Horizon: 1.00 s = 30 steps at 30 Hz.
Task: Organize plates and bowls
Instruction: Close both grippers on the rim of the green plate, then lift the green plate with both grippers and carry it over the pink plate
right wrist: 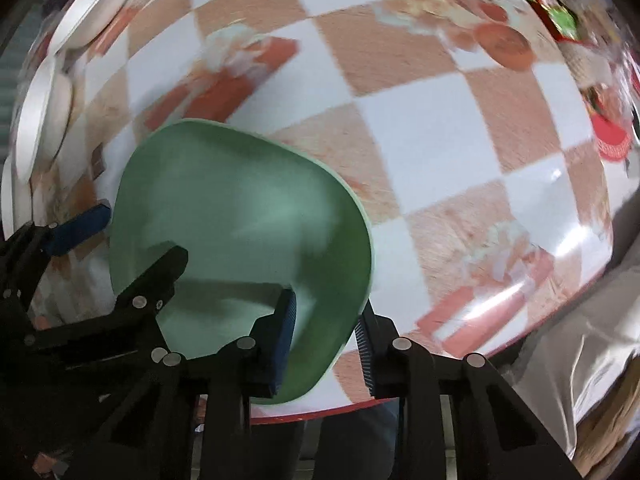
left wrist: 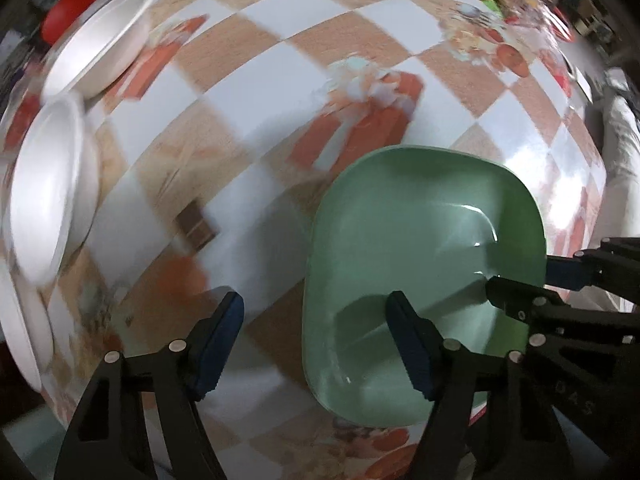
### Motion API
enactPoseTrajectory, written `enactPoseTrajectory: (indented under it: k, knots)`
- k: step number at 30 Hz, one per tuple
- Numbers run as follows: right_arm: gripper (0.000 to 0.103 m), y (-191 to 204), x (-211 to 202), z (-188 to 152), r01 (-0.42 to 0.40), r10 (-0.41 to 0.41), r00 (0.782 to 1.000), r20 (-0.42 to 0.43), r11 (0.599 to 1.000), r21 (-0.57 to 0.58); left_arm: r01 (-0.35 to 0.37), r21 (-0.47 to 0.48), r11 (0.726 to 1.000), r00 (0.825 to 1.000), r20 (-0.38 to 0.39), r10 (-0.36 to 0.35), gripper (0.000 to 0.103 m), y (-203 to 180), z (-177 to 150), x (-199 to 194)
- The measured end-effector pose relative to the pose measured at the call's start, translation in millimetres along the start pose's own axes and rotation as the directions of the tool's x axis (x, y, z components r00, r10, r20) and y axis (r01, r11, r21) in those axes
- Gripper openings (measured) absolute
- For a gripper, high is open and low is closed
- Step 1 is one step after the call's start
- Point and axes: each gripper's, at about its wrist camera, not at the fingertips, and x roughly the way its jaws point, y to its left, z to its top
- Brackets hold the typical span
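Observation:
A pale green squarish bowl (left wrist: 424, 240) sits on the checked tablecloth (left wrist: 280, 60), near the table's front edge. My left gripper (left wrist: 318, 346) is open and straddles the bowl's left rim: one finger hangs inside the bowl, the other stands well outside, clear of the wall. In the right wrist view my right gripper (right wrist: 325, 348) has the green bowl's (right wrist: 240, 216) near wall between its pads, one inside and one outside, pressing on it. Each view shows the other gripper: the right gripper (left wrist: 520, 276) at the bowl's far side, the left gripper (right wrist: 142, 232) over its left rim.
Two white bowls (left wrist: 108, 40) (left wrist: 48, 184) and a white plate (left wrist: 20, 320) lie along the table's left side, with a red object (left wrist: 66, 16) behind them. A small brown block (left wrist: 196, 226) sits left of the green bowl. The red-trimmed table edge (right wrist: 320, 412) runs just below it.

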Motion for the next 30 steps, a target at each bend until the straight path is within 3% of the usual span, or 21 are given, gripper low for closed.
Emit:
enactPoseTrajectory:
  k: [7, 13, 16, 21, 24, 27, 30]
  knots:
    - [0.032, 65, 0, -7, 0.006, -0.008, 1.000, -0.008, 0.982, -0.189, -0.048, -0.180, 0.983, 0.999, -0.012, 0.046, 0.075, 39, -69, -5]
    - [0.033, 129, 2, -26, 0.011, -0.017, 1.000, -0.013, 0.926, -0.378, -0.052, -0.330, 0.942, 0.999, -0.027, 0.045, 0.076, 68, -131, -8]
    - [0.033, 150, 3, -32, 0.040, -0.047, 0.999, -0.005, 0.902, -0.429, -0.044, -0.349, 0.936, 0.999, -0.021, 0.039, 0.078, 74, -145, -7]
    - [0.033, 148, 5, -25, 0.029, -0.044, 0.999, -0.030, 0.921, -0.388, -0.017, -0.387, 0.922, 1.000, -0.009, 0.014, 0.081, 76, -155, -6]
    - [0.033, 133, 4, -17, 0.032, -0.049, 0.998, -0.039, 0.931, -0.364, 0.020, -0.433, 0.901, 1.000, -0.004, -0.024, 0.082, 88, -167, -3]
    - [0.033, 108, -2, -14, 0.022, -0.041, 0.998, -0.047, 0.936, -0.350, 0.014, -0.435, 0.900, 1.000, -0.006, -0.019, 0.082, 100, -180, -3]
    - [0.040, 99, 1, -15, 0.015, -0.036, 0.998, -0.053, 0.938, -0.346, 0.004, -0.436, 0.900, 1.000, -0.013, -0.011, 0.082, 116, -182, -4]
